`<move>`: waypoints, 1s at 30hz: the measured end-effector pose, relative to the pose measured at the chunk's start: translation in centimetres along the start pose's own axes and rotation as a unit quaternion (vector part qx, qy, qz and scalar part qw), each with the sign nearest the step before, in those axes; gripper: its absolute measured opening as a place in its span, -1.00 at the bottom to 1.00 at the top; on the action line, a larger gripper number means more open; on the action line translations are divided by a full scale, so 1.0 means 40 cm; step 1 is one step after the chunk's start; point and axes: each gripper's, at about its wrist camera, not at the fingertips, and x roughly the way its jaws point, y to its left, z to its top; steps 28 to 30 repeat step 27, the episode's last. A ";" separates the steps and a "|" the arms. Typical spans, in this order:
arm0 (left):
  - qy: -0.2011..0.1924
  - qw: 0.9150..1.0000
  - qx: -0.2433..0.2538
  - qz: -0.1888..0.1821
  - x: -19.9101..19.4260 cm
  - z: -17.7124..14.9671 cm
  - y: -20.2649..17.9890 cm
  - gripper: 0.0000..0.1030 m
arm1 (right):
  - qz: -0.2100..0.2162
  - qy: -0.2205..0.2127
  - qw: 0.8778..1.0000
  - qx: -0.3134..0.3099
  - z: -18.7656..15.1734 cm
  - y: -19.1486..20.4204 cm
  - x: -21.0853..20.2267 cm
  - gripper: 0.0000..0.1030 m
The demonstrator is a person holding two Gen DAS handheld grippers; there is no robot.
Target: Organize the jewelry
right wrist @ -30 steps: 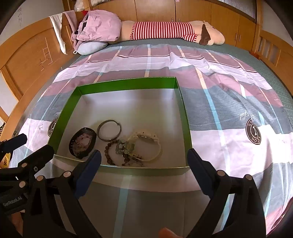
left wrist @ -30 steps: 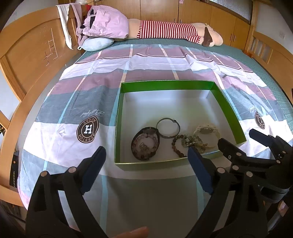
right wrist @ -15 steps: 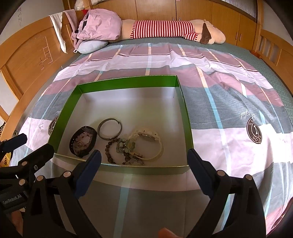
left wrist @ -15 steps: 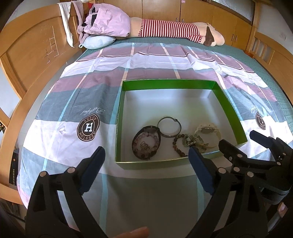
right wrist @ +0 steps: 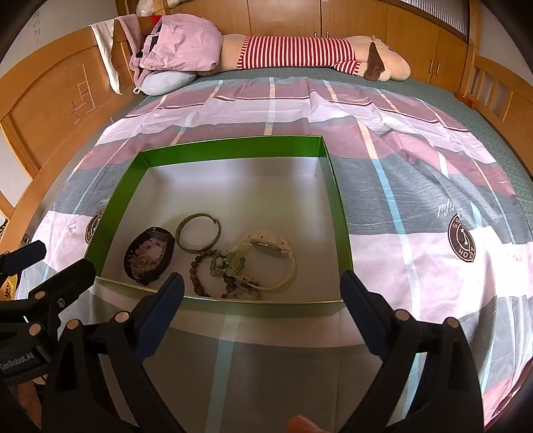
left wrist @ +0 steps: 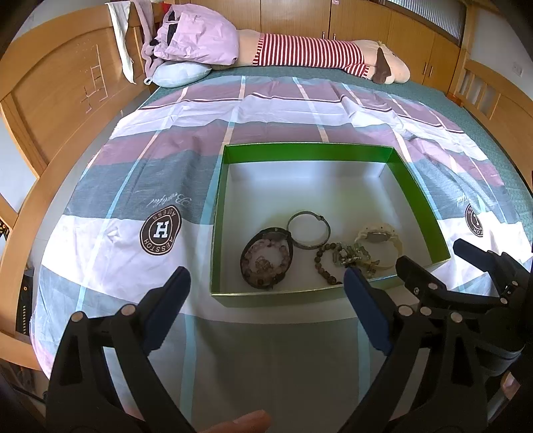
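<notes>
A green box (left wrist: 309,151) (right wrist: 233,146) with a white floor lies on the bed. Near its front wall lie a dark watch with pink beads inside its loop (left wrist: 266,258) (right wrist: 150,254), a metal bangle (left wrist: 309,229) (right wrist: 199,233), a tangle of brown and green beads (left wrist: 343,258) (right wrist: 220,269) and a cream watch (left wrist: 379,241) (right wrist: 269,256). My left gripper (left wrist: 266,283) hangs open before the box's front wall, holding nothing. My right gripper (right wrist: 261,283) is open too, just in front of the box, and shows at the right of the left wrist view (left wrist: 433,256).
A striped bedsheet (left wrist: 166,160) covers the mattress. At the head of the bed are a pink jacket (left wrist: 196,40), a blue pillow (left wrist: 181,73) and a long striped plush toy (left wrist: 316,53). Wooden bed frames (left wrist: 66,100) and cupboards (left wrist: 366,20) surround the bed.
Both grippers have drawn slightly nearer to the box and stay open. The jewelry in the box has not moved.
</notes>
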 end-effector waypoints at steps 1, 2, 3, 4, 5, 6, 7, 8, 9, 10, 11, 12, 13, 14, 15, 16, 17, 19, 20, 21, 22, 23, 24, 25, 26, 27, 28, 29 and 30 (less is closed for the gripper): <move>0.001 1.000 0.000 0.000 0.000 -0.001 0.000 0.83 | 0.000 0.000 1.000 0.001 0.000 0.000 0.001 0.84; 0.001 1.000 -0.001 0.000 0.000 -0.001 0.000 0.83 | 0.000 0.001 1.000 0.001 0.000 0.001 0.001 0.84; 0.002 1.000 -0.001 -0.001 0.001 -0.001 0.000 0.83 | 0.000 0.000 1.000 0.001 0.001 0.001 0.001 0.84; 0.002 1.000 -0.002 -0.001 0.001 -0.001 0.000 0.84 | 0.000 0.000 1.000 0.001 0.000 0.001 0.001 0.84; 0.002 1.000 -0.001 0.000 0.001 -0.001 0.000 0.84 | 0.000 0.001 1.000 0.001 0.000 0.000 0.001 0.84; 0.002 1.000 -0.001 0.000 0.001 -0.001 0.000 0.84 | 0.000 0.001 1.000 0.001 0.001 0.000 0.001 0.84; 0.002 1.000 -0.001 0.000 0.001 -0.001 0.000 0.84 | -0.001 0.001 1.000 0.001 0.001 0.000 0.001 0.84; 0.002 1.000 -0.001 0.001 0.002 -0.001 0.000 0.84 | -0.001 0.001 1.000 0.000 0.001 0.001 0.001 0.84; 0.002 1.000 0.000 0.001 0.002 -0.001 0.000 0.84 | -0.003 0.000 1.000 0.000 0.001 0.001 0.001 0.84; 0.002 1.000 0.000 0.002 0.003 -0.001 0.000 0.85 | -0.004 0.000 1.000 0.000 0.000 0.002 0.001 0.84; 0.002 1.000 0.000 0.003 0.003 -0.001 0.000 0.85 | -0.004 0.000 1.000 0.000 0.000 0.002 0.001 0.84; 0.001 1.000 0.000 0.004 0.003 -0.002 0.000 0.87 | -0.005 0.000 1.000 0.001 -0.001 0.003 0.000 0.84; 0.001 1.000 0.000 0.005 0.003 -0.001 -0.001 0.88 | -0.005 0.000 1.000 0.002 -0.001 0.003 0.000 0.84; 0.000 1.000 0.000 0.006 0.002 -0.002 -0.001 0.89 | -0.004 0.000 1.000 0.002 -0.002 0.002 0.000 0.84; -0.003 1.000 0.000 0.007 0.000 -0.003 -0.001 0.90 | -0.005 0.000 1.000 0.003 -0.001 0.004 0.000 0.84; -0.006 1.000 0.000 0.009 -0.002 -0.004 -0.002 0.91 | -0.005 0.000 1.000 0.003 -0.001 0.004 0.000 0.84; -0.010 1.000 0.001 0.012 -0.005 -0.005 -0.003 0.92 | -0.006 0.000 1.000 0.003 -0.002 0.004 0.000 0.84; -0.012 1.000 0.004 0.015 -0.008 -0.006 -0.005 0.92 | -0.006 0.000 1.000 0.003 -0.001 0.004 0.000 0.84; -0.011 1.000 0.005 0.014 -0.008 -0.005 -0.006 0.92 | -0.005 0.000 1.000 0.003 -0.001 0.004 0.000 0.84; -0.010 1.000 0.006 0.012 -0.007 -0.006 -0.006 0.92 | -0.004 0.000 1.000 0.003 -0.001 0.003 0.000 0.84; -0.010 1.000 0.007 0.011 -0.008 -0.004 -0.005 0.92 | -0.005 -0.003 1.000 0.005 0.000 0.001 -0.002 0.84; -0.009 1.000 0.008 0.011 -0.008 -0.005 -0.004 0.92 | -0.007 -0.012 1.000 0.012 0.001 -0.007 -0.011 0.84; -0.012 1.000 0.007 0.015 -0.009 -0.006 0.000 0.92 | -0.010 -0.025 0.999 0.020 0.004 -0.019 -0.022 0.84; -0.020 0.999 0.002 0.024 -0.013 -0.011 0.012 0.92 | -0.013 -0.044 0.998 0.031 0.010 -0.041 -0.039 0.84; -0.028 0.999 -0.002 0.031 -0.016 -0.014 0.023 0.92 | -0.018 -0.059 0.997 0.040 0.011 -0.062 -0.053 0.84; -0.039 0.998 -0.009 0.043 -0.020 -0.020 0.042 0.93 | -0.030 -0.081 0.995 0.056 0.013 -0.100 -0.072 0.94; -0.039 0.998 -0.009 0.043 -0.020 -0.020 0.042 0.93 | -0.030 -0.081 0.995 0.056 0.013 -0.100 -0.072 0.94; -0.039 0.998 -0.009 0.043 -0.020 -0.020 0.042 0.93 | -0.030 -0.081 0.995 0.056 0.013 -0.100 -0.072 0.94; -0.039 0.998 -0.009 0.043 -0.020 -0.020 0.042 0.93 | -0.030 -0.081 0.995 0.056 0.013 -0.100 -0.072 0.94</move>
